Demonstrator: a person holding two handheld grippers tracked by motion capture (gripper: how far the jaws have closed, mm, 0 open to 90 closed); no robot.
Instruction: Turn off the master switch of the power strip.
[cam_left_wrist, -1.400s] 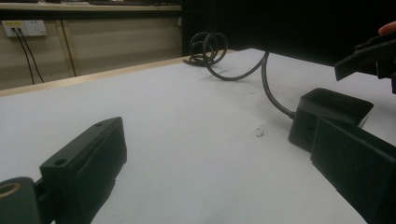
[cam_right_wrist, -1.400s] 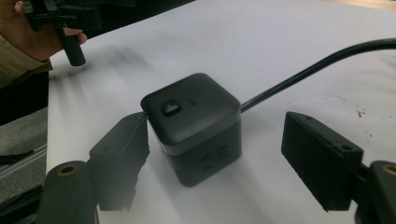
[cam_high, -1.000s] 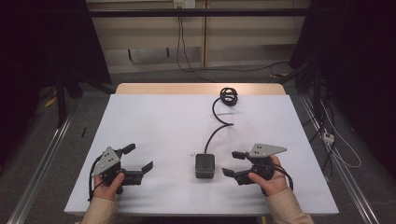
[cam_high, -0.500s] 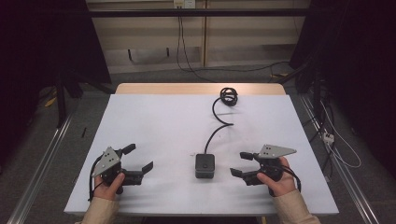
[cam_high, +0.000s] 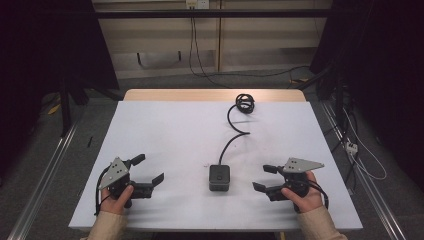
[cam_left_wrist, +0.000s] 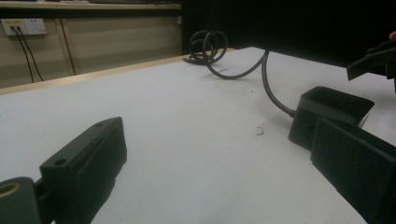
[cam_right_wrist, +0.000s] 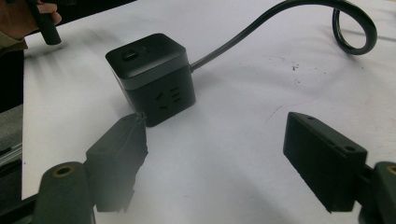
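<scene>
A black power cube (cam_high: 219, 177) sits near the front middle of the white table (cam_high: 175, 130). Its black cable (cam_high: 231, 137) curves back to a coil (cam_high: 244, 102) at the far edge. My left gripper (cam_high: 148, 169) rests left of the cube, open and empty, pointing toward it. My right gripper (cam_high: 262, 177) is right of the cube, open and empty, with a gap between its jaw tips and the cube. In the right gripper view the cube (cam_right_wrist: 152, 74) lies just beyond the left jaw, sockets facing me. In the left gripper view the cube (cam_left_wrist: 331, 109) stands behind the right jaw.
The table's front edge lies just below both hands. Rails run along the floor on either side (cam_high: 45, 165). A wall socket (cam_left_wrist: 23, 25) with plugged cables is on the back wall. The other hand (cam_right_wrist: 23, 18) shows at the right gripper view's top left.
My right gripper has slid to the right, away from the cube. The left gripper and the cube have stayed put.
</scene>
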